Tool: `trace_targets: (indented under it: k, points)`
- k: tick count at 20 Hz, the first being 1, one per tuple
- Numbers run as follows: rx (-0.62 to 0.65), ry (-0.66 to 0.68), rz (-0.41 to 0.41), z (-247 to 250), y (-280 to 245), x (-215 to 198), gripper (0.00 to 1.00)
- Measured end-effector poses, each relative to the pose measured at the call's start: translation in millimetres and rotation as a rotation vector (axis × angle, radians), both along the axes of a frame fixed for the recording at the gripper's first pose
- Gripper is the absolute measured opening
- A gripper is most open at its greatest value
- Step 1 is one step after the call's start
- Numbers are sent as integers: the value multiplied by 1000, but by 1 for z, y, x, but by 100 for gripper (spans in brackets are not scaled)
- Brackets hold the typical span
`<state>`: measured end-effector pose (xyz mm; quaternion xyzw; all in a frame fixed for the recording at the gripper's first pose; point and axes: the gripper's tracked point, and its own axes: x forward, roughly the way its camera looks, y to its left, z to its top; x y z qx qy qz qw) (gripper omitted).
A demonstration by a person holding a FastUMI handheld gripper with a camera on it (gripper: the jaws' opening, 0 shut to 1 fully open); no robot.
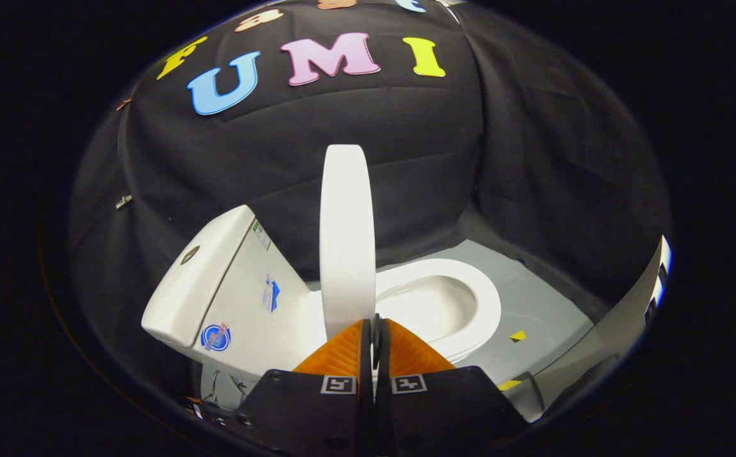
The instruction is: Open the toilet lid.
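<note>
A white toilet stands side-on to me, its tank [216,285] on the left and its open seat ring and bowl [444,304] on the right. The white lid [347,235] is raised and stands nearly upright between tank and bowl, seen edge-on. My gripper [375,322] sits just in front of the lid's lower part. Its fingers are pressed together with nothing between them, and their tips hide the lid's base. Whether the tips touch the lid I cannot tell.
The toilet rests on a grey floor [533,298] with small yellow tape marks [518,335]. Black cloth walls close in behind and on both sides. A pale panel [622,317] leans in at the right. Cables [222,387] hang under the tank.
</note>
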<state>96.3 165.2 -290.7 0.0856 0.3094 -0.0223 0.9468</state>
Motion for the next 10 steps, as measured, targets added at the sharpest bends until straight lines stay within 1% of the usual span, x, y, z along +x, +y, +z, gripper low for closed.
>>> trace_targets:
  k: [4, 6, 10]
  points:
    - [-76, -48, 50, 9, 35, -3, 6]
    - [-95, -64, 60, 10, 49, -3, 6]
    - [-139, -94, 113, 10, 80, -2, 7]
